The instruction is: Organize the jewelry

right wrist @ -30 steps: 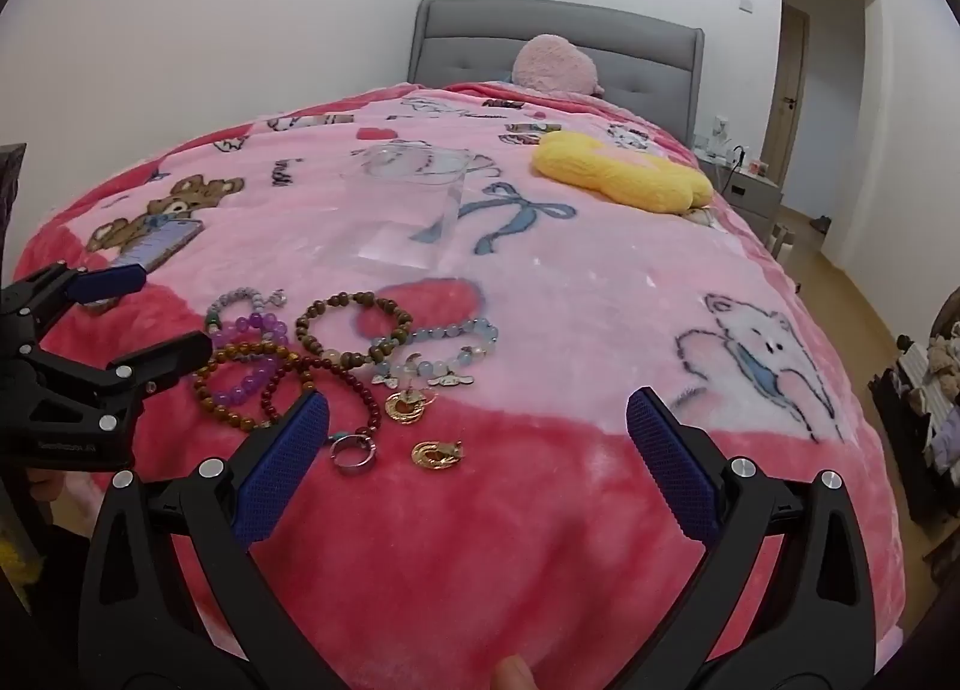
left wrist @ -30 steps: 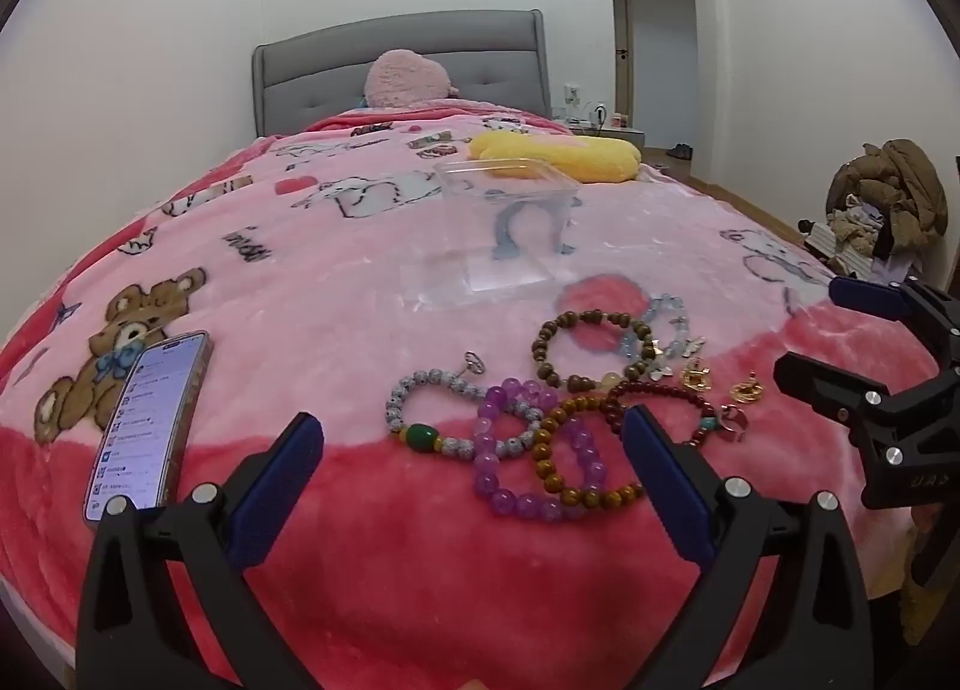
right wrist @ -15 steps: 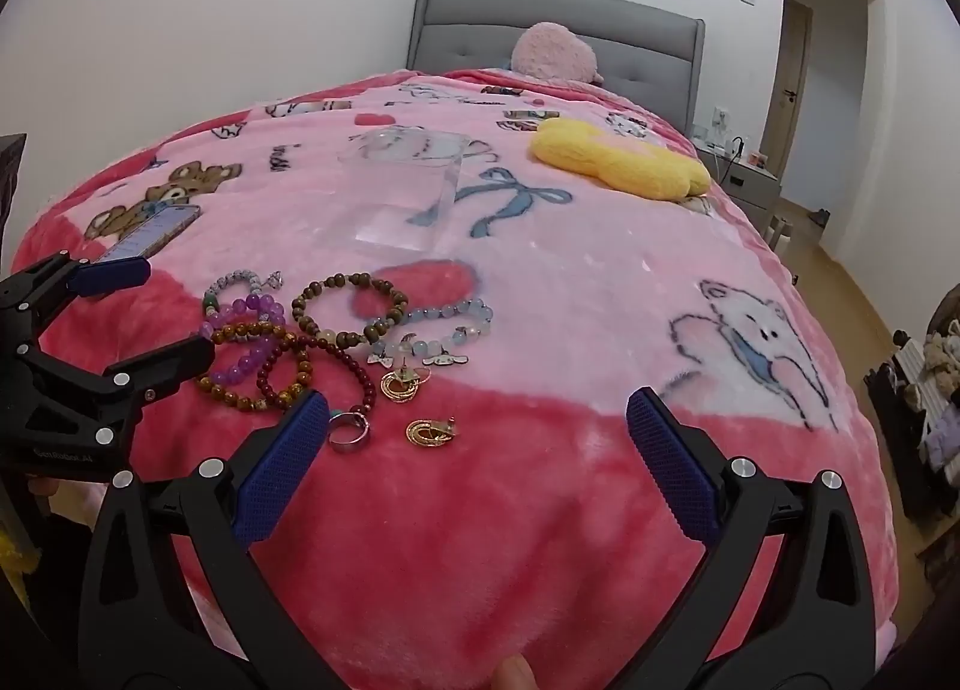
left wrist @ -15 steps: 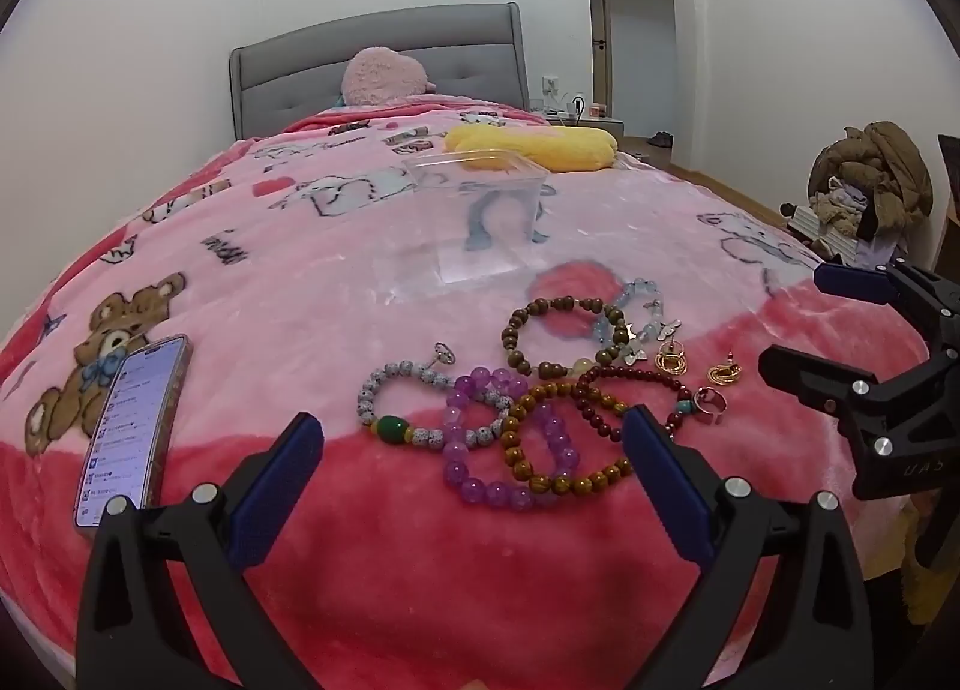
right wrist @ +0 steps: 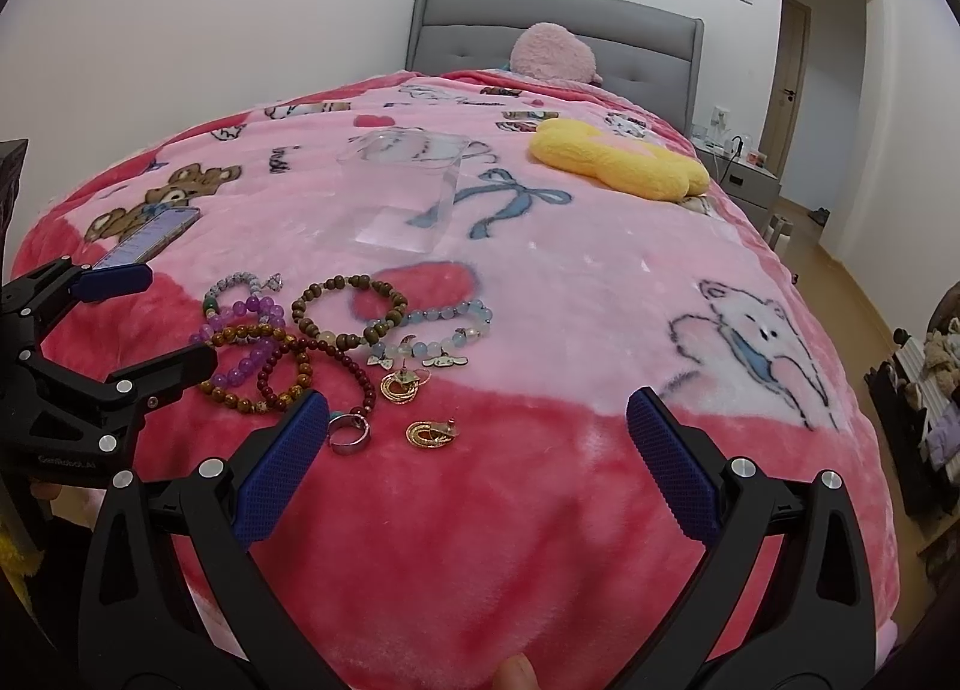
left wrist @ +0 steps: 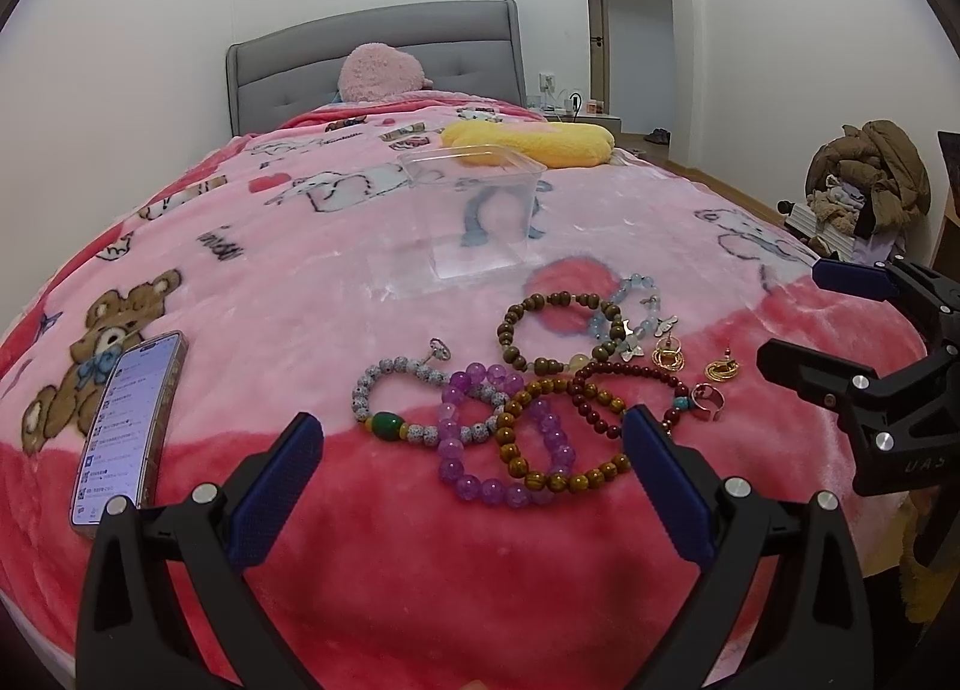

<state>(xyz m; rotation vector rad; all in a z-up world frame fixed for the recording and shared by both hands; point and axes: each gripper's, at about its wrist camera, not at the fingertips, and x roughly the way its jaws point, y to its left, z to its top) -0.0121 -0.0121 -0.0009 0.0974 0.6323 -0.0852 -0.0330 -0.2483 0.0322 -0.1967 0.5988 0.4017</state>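
Several bead bracelets lie tangled on the pink blanket: a purple one, an amber one, a dark red one, a brown wooden one, a grey one with a green bead and a pale blue one. Two gold earrings and a silver ring lie beside them. A clear plastic box stands empty behind the pile. My left gripper is open, just in front of the bracelets. My right gripper is open, near the ring and earrings.
A phone lies on the blanket at the left. A yellow plush cushion and a pink pillow lie further up the bed. A pile of clothes sits on the floor at the right.
Both grippers have moved a little closer to the jewelry pile and lower. Both stay open and empty. The jewelry has not moved.
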